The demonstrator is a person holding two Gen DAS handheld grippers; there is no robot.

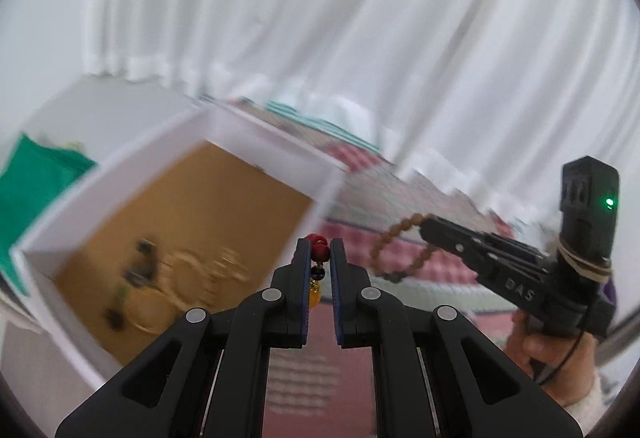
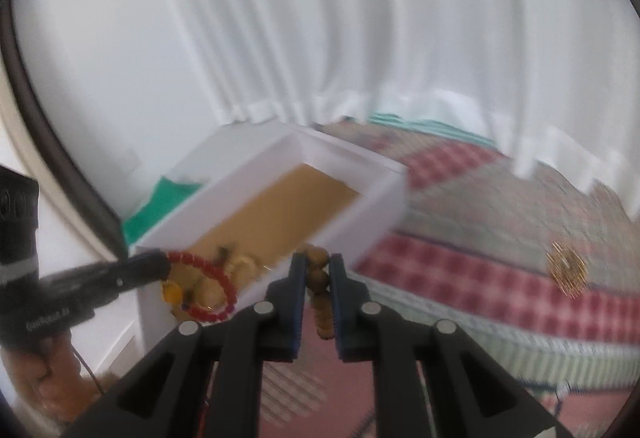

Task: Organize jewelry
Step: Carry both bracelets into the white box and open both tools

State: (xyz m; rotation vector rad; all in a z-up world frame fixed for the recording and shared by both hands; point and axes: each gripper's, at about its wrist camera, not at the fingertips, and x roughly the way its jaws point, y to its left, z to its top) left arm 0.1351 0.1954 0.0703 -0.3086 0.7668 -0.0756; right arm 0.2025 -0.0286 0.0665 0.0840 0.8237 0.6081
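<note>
My left gripper is shut on a red bead bracelet with a blue bead and a yellow pendant. In the right wrist view this bracelet hangs from it at the near corner of a white box. The box has a tan floor with gold rings and dark pieces in it. My right gripper is shut on a brown wooden bead bracelet; in the left wrist view the bracelet dangles as a loop over the checked cloth.
A red and green checked cloth covers the surface. A gold round ornament lies on it at the right. Green fabric lies behind the box. White curtains hang behind everything.
</note>
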